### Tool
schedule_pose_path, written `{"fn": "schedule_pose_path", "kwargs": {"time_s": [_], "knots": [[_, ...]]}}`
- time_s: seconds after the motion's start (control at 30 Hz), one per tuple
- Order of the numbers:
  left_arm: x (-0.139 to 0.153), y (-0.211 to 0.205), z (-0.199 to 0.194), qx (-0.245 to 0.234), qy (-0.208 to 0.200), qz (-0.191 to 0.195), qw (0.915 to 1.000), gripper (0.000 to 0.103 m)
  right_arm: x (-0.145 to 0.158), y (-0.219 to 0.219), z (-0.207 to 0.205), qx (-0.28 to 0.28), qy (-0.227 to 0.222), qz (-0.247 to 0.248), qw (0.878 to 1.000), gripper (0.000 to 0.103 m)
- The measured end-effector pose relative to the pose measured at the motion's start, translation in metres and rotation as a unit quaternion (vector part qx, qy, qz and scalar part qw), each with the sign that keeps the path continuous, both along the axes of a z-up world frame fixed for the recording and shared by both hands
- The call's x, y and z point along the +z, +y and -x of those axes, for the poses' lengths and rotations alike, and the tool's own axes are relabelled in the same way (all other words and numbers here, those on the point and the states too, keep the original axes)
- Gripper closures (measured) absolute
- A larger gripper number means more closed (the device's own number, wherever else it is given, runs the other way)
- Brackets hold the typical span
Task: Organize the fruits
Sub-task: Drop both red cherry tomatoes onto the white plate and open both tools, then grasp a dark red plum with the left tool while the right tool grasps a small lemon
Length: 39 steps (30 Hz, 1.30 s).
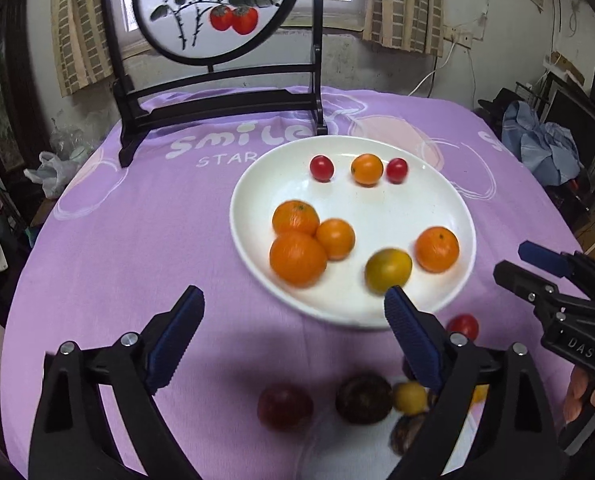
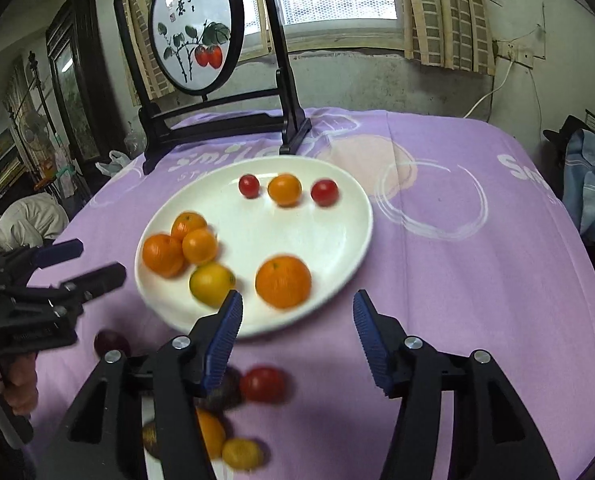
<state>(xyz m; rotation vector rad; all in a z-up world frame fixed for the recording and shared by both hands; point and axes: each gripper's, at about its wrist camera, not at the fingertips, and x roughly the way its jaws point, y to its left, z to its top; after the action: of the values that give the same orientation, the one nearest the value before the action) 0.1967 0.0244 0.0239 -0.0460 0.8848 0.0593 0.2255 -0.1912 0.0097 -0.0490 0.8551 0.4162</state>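
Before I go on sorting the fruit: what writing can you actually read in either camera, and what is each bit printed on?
"smile": white letters on the purple tablecloth, behind the white plate.
"STAR": smaller white letters under it, cut off by the plate.
"DAS": on the right gripper body, left wrist view.
Black brush characters and a small red seal on the round screen painting: too small to read.
A partial "S" at the cloth's far right edge: cut off.

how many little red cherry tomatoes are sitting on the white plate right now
2, both at the far edge of the white plate: one cherry tomato left of the small orange fruit, another right of it. None looks hidden.
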Motion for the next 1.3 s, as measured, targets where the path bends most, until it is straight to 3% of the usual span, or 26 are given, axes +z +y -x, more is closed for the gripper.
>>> {"fn": "schedule_pose_path", "kwargs": {"time_s": [0.27,0.5,0.8,0.9,1.07,1.17,1.23,1.3], "knots": [[-0.013,0.014,0.05,0.018,0.009,0.018,0.9996,0.013,-0.011,-0.011,0.059,0.013,0.002,0.029,0.999,0.037],[-0.031,0.018,0.069,0.024,0.021,0.005,0.9995,0.012,-0.019,-0.006,0.092,0.025,0.007,0.045,0.999,0.035],[-0.045,0.03,0.072,0.027,0.025,0.02,0.9991,0.012,-0.051,0.016,0.111,0.038,0.024,0.132,0.99,0.035],[-0.052,0.035,0.071,0.03,0.029,0.025,0.9988,0.012,-0.053,0.02,0.102,0.039,0.036,0.118,0.992,0.044],[-0.055,0.039,0.069,0.027,0.035,0.039,0.9983,0.012,-0.055,0.027,0.082,0.044,0.043,0.109,0.992,0.048],[-0.056,0.036,0.068,0.019,0.037,0.038,0.9984,0.012,-0.055,0.031,0.073,0.057,0.047,0.101,0.992,0.057],[-0.057,0.033,0.068,0.014,0.038,0.035,0.9986,0.012,-0.055,0.03,0.068,0.06,0.046,0.093,0.993,0.07],[-0.058,0.032,0.067,0.012,0.04,0.032,0.9986,0.012,-0.054,0.027,0.067,0.06,0.048,0.078,0.994,0.074]]}}
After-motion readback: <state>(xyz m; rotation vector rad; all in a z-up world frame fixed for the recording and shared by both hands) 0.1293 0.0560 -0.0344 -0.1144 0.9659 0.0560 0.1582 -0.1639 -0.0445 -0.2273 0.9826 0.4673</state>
